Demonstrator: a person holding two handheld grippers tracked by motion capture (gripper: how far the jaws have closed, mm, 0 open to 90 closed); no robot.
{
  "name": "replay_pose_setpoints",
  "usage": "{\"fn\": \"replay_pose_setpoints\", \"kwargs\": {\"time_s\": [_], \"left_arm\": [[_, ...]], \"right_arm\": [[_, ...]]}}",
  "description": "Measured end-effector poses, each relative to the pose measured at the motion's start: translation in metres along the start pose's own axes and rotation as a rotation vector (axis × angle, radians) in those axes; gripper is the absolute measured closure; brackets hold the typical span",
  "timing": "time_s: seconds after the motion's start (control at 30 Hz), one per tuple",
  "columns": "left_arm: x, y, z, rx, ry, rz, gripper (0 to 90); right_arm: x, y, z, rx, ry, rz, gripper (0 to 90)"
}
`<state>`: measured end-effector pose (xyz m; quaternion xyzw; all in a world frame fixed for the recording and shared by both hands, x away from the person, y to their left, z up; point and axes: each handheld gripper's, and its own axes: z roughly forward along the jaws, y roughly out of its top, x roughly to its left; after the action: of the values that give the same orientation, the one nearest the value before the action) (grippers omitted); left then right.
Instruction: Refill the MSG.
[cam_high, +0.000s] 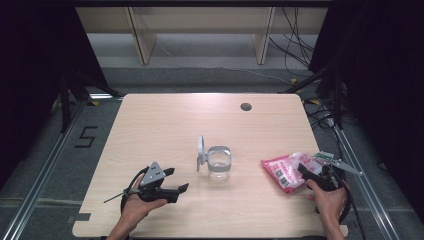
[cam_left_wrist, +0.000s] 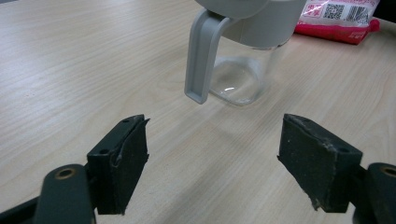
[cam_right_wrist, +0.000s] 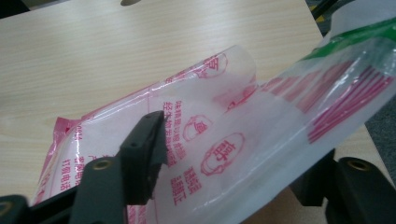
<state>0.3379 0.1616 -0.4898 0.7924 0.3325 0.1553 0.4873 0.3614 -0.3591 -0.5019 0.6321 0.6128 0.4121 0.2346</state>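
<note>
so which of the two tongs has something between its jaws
The right tongs: the pink and white printed plastic bag runs between their jaws at the table's right edge. The left tongs stand open over bare wood, short of the clear glass jar.

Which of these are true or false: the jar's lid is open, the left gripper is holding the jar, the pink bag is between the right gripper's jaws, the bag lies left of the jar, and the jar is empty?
1. The lid of the clear jar stands open. True.
2. The left gripper grips the jar. False: its jaws stand open and apart from the jar, with bare table between them.
3. The pink bag sits between the jaws of the right gripper. True.
4. The bag lies left of the jar in the high view. False: it lies to the jar's right, near the table's right edge.
5. The jar looks empty. True, as far as the pictures show.
</note>
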Motion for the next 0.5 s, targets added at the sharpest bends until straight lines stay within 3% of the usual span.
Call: {"fn": "replay_pose_setpoints", "kwargs": {"time_s": [0.1,0.13,0.2,0.23,0.33,0.37,0.4,0.43,0.5], "left_arm": [[0.0,-0.0001,-0.0003,0.001,0.0,0.001,23.0],[-0.0002,-0.0001,-0.0002,0.0,0.0,-0.002,23.0],[-0.0012,-0.0005,0.0,0.0,0.001,-0.018,23.0],[-0.0013,-0.0005,0.0,-0.001,0.001,-0.019,23.0],[-0.0012,-0.0005,0.0,-0.001,0.001,-0.018,23.0],[-0.0013,-0.0007,0.0002,-0.001,0.001,-0.019,23.0],[-0.0014,-0.0007,0.0003,0.0,0.0,-0.019,23.0],[-0.0014,-0.0009,0.001,-0.005,-0.004,-0.022,23.0],[-0.0014,-0.0008,0.001,-0.004,-0.005,-0.022,23.0]], "right_arm": [[0.0038,0.0,0.0003,0.015,0.008,0.044,47.4],[0.0011,-0.0001,0.0014,0.007,-0.002,0.002,49.9],[0.0031,-0.0004,0.0024,0.015,-0.003,0.018,55.2],[-0.0002,0.0001,0.0033,0.008,-0.01,-0.03,56.9],[0.0007,0.0008,0.0033,0.02,-0.011,-0.035,62.6],[0.0041,0.0004,0.0029,0.028,-0.014,0.005,64.3],[0.0044,0.0006,0.0033,0.03,-0.013,0.002,66.1],[0.001,0.0009,0.0047,0.017,-0.008,-0.04,67.5],[0.0042,0.0004,0.0041,0.034,-0.007,-0.001,70.6]]}}
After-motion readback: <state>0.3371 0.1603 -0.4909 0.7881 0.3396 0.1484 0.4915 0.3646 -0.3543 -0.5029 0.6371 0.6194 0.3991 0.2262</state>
